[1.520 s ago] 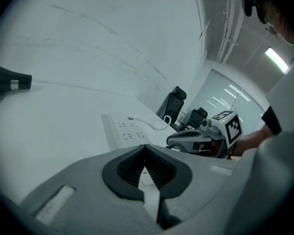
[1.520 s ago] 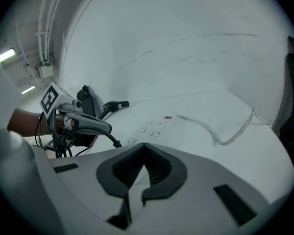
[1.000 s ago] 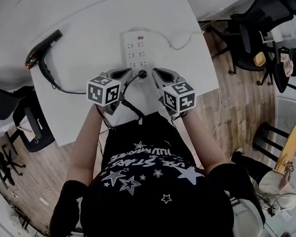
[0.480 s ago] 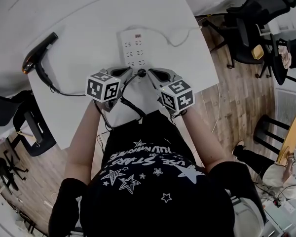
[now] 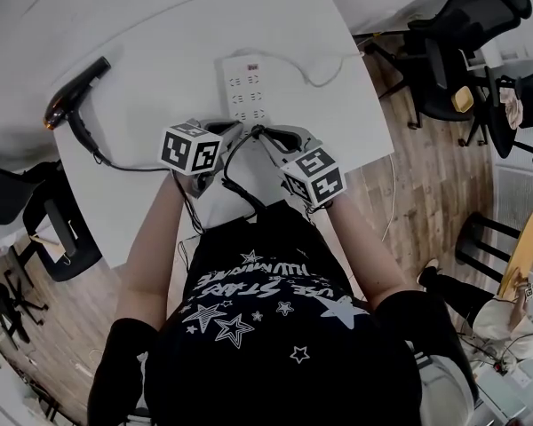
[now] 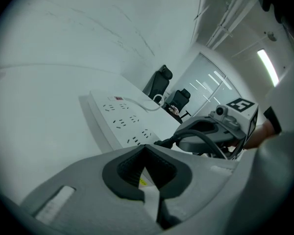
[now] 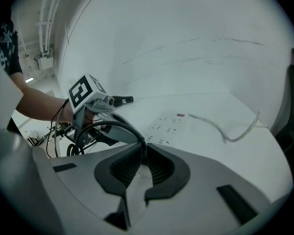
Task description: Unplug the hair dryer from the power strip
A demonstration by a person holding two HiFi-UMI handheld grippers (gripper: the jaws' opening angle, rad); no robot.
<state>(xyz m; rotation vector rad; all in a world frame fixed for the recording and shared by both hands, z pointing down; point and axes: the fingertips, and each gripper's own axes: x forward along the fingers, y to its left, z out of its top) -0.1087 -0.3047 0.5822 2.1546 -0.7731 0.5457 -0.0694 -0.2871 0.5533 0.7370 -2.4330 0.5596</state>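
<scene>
The white power strip (image 5: 246, 90) lies on the white table (image 5: 160, 51); in the left gripper view the power strip (image 6: 118, 121) runs in under my jaws. My left gripper (image 5: 228, 130) (image 6: 146, 154) is shut on its near end. My right gripper (image 5: 266, 135) (image 7: 143, 153) is shut on the black plug (image 6: 167, 142), which sits level at the strip's near corner; its prongs are hidden. The black cord (image 5: 235, 189) loops back to the hair dryer (image 5: 71, 100) at the table's far left.
The strip's own white cable (image 5: 324, 76) trails toward the table's right edge. Black office chairs (image 5: 453, 51) stand to the right on the wood floor, and another chair (image 5: 44, 220) sits off the left edge. The table's near edge is just under my arms.
My right gripper has turned and shifted a little left with the plug. The left gripper has edged slightly forward at the strip's end. The dryer has not moved.
</scene>
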